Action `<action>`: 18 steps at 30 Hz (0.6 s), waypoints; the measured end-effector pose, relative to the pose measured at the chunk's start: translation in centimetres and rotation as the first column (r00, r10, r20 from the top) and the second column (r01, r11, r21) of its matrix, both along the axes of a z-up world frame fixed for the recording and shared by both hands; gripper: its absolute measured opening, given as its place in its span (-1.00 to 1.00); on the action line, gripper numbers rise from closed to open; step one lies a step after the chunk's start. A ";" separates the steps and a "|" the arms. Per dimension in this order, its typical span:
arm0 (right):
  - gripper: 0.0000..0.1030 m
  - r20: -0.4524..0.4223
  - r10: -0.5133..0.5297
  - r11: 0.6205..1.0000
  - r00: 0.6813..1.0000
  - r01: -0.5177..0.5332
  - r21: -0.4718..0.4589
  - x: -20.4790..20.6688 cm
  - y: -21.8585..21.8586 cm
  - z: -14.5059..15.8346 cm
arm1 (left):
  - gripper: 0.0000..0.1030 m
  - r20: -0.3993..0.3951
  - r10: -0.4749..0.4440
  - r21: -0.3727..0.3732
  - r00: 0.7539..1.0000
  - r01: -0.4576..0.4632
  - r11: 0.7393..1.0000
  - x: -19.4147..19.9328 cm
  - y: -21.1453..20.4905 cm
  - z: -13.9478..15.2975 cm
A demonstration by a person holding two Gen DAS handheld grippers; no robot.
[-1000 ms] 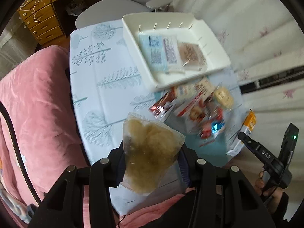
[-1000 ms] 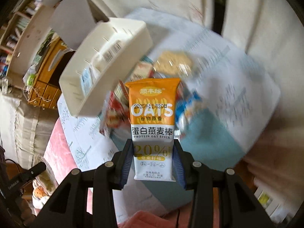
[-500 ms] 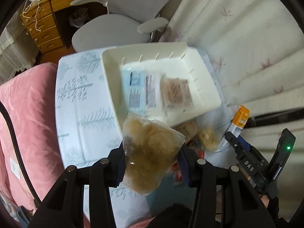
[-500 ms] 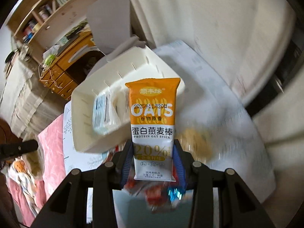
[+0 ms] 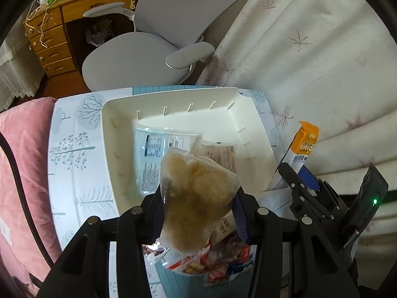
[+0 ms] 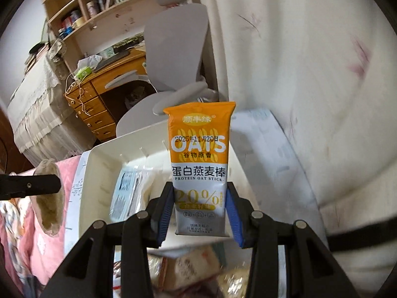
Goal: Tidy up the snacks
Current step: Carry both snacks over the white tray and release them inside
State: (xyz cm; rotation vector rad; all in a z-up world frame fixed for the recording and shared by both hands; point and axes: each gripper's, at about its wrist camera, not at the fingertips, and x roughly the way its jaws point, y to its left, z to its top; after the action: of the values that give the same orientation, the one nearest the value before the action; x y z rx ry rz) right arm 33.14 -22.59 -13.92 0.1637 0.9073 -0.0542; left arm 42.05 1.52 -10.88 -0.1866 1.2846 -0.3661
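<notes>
The clear bag of fluffy brown snack (image 5: 196, 198) is pinched between the pads of the left gripper (image 5: 198, 213) and hangs in the air over the near edge of the white tray (image 5: 124, 134). It is probably held up high so it can be dropped into the tray. The orange oat bar (image 6: 199, 168) is squeezed at its bottom end by the right gripper (image 6: 201, 213), with its top sticking up, also above the tray's near side. Holding it low leaves most of the pack free to go in first. Two flat packs already lie in the tray, a blue one (image 5: 151, 156) and a pale brown one (image 5: 218, 154). The brown bag covers part of each. The tray sits on a table with a tree-print cloth (image 5: 72, 139). More snacks (image 5: 211, 263) wait in a pile under the grippers, but they are blurry and half hidden, so I cannot tell what they are. A gray chair (image 5: 148, 37) stands behind the table.
</notes>
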 end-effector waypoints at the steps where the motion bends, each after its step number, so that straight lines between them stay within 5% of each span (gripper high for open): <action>1: -0.21 0.007 0.012 1.000 1.000 -0.012 -0.013 0.4 0.1 -0.1 | -0.11 0.000 0.001 0.001 1.000 -0.001 1.000 0.2 -0.2 -0.2; 8: -0.16 0.000 0.080 0.995 0.997 -0.079 -0.063 2.4 0.9 -2.2 | 0.12 -0.021 -0.006 0.047 1.000 0.007 0.999 0.9 -1.3 -2.7; 10: -0.02 -0.022 0.074 0.995 0.997 -0.076 -0.067 2.8 0.8 -3.0 | 0.15 -0.027 -0.005 0.043 1.000 0.006 0.999 0.7 -1.3 -3.0; 18: 0.11 -0.028 0.033 0.999 0.999 -0.034 -0.026 2.5 0.1 -3.2 | 0.24 -0.017 -0.003 0.041 1.000 0.004 0.999 -0.6 -0.5 -2.1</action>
State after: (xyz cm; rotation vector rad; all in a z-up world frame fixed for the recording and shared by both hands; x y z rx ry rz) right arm 35.67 -22.52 -17.16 0.1237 0.9364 -0.0374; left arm 41.42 1.05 -12.98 -0.1526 1.3085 -0.3415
